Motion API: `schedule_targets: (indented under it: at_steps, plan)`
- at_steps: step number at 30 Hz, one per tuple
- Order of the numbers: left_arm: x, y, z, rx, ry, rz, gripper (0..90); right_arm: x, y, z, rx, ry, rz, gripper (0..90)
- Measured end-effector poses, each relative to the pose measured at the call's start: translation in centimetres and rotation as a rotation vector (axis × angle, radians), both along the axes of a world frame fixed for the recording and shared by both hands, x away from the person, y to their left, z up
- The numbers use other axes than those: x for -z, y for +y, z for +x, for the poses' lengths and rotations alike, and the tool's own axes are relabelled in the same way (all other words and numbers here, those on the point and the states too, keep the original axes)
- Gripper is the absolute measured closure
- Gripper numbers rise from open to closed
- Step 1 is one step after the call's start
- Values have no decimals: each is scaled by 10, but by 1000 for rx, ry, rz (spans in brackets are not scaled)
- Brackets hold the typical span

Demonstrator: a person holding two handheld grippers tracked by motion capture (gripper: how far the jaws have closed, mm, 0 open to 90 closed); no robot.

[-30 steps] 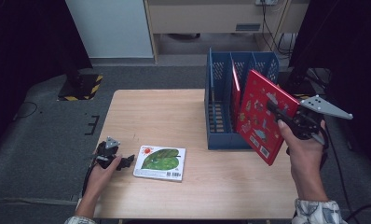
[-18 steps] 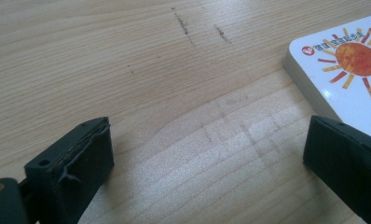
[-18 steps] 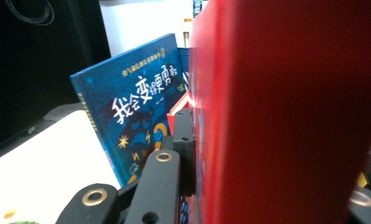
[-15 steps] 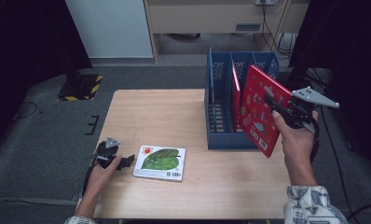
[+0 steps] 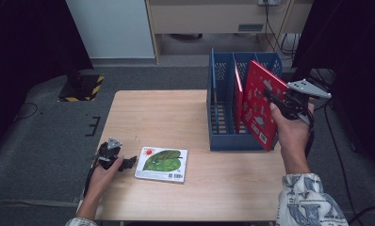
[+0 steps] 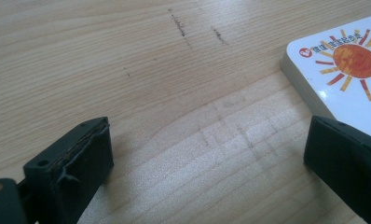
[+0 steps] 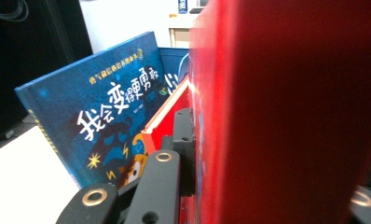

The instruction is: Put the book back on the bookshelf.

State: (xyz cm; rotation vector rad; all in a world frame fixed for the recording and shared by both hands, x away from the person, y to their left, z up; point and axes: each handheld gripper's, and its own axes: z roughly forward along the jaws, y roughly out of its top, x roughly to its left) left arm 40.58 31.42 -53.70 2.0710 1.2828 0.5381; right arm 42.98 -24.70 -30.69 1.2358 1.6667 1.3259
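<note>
Two claws are in use: nearest us, our left claw (image 5: pixel 129 163) rests spread on the counter (image 5: pixel 176 117), just beside the green book (image 5: pixel 161 164) lying flat, apparently ready to take it. Farther off, our right claw (image 5: pixel 276 100) pinches the red book (image 5: pixel 258 106), tilted at the blue rack (image 5: pixel 223 108) for filing.

Black right claw (image 5: pixel 276 100), grey 3-cornered plate, patterned sleeve (image 5: pixel 308 200)

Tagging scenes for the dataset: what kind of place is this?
Probably a lab or recording room rather than a home: a lone wooden table on grey carpet, dark curtains at both sides, cables trailing along the back wall, and a hazard-striped base on the floor.
</note>
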Motion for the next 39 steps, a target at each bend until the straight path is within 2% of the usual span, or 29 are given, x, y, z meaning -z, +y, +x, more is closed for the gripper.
schedule_targets:
  at_steps: [10, 19, 27, 31, 39]
  plan:
    - [0, 0, 0, -3, 3, -1, 0, 1, 4, 14, 19, 10, -7, 796]
    - [0, 0, 1, -7, 5, -2, 0, -4, 9, 30, 43, -1, -20, 797]
    - [0, -1, 1, -10, 5, -2, 0, -6, 10, 50, 79, -3, -12, 797]
    - [0, -1, 1, -13, 5, -2, 0, -5, 11, 57, 85, -8, 16, 796]
    - [0, -1, 1, -14, 5, -3, 0, 1, 17, 70, 114, 5, 30, 797]
